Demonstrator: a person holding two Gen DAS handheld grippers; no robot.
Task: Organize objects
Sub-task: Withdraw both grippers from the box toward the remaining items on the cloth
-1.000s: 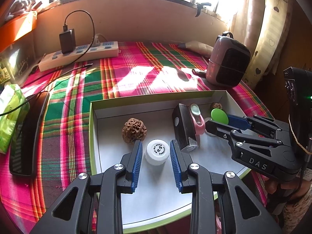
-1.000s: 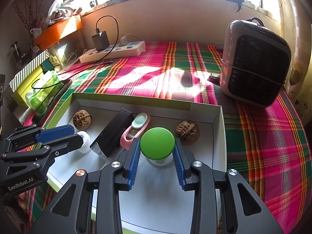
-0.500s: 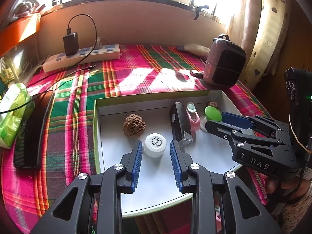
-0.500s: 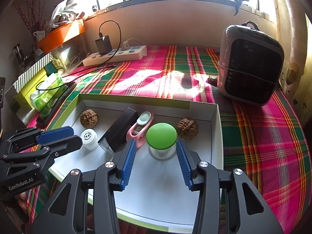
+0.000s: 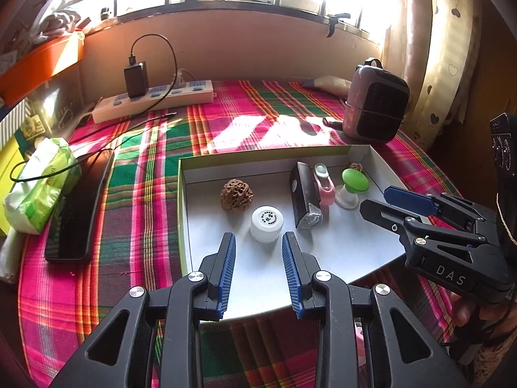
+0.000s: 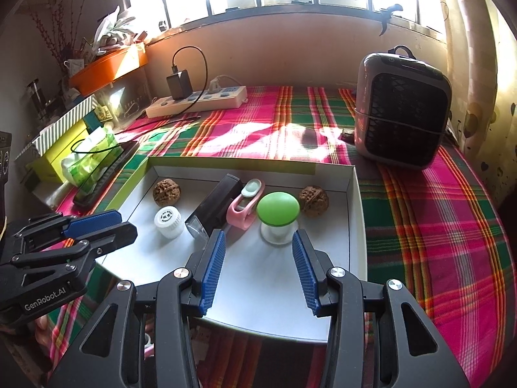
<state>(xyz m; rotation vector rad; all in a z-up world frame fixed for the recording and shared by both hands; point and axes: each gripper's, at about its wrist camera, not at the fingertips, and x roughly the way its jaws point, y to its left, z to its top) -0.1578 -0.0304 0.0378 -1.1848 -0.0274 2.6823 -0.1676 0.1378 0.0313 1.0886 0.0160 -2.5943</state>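
Observation:
A white box with a green rim (image 5: 181, 200) (image 6: 353, 213) lies on the plaid cloth. It holds a white screw-cap jar (image 5: 267, 223) (image 6: 168, 221), two walnuts (image 5: 236, 194) (image 6: 313, 196), a black oblong case (image 5: 302, 194) (image 6: 216, 207), a pink clip (image 5: 324, 184) (image 6: 244, 208) and a green-topped piece on a clear base (image 5: 354, 180) (image 6: 278, 208). My left gripper (image 5: 256, 238) (image 6: 127, 221) is open, with the jar just beyond its tips. My right gripper (image 6: 258, 233) (image 5: 374, 198) is open, and its pads stand apart from the green-topped piece.
A power strip with a black charger (image 5: 152, 98) (image 6: 197, 100) lies at the back. A grey heater (image 5: 374, 110) (image 6: 402, 110) stands at the back right. A dark phone (image 5: 79, 207) and a green tissue pack (image 5: 38, 184) lie left of the box.
Both grippers have drawn back toward the near edge of the box. The right jaws have spread off the green-topped piece, which stays standing. The white jar now lies past the left fingertips.

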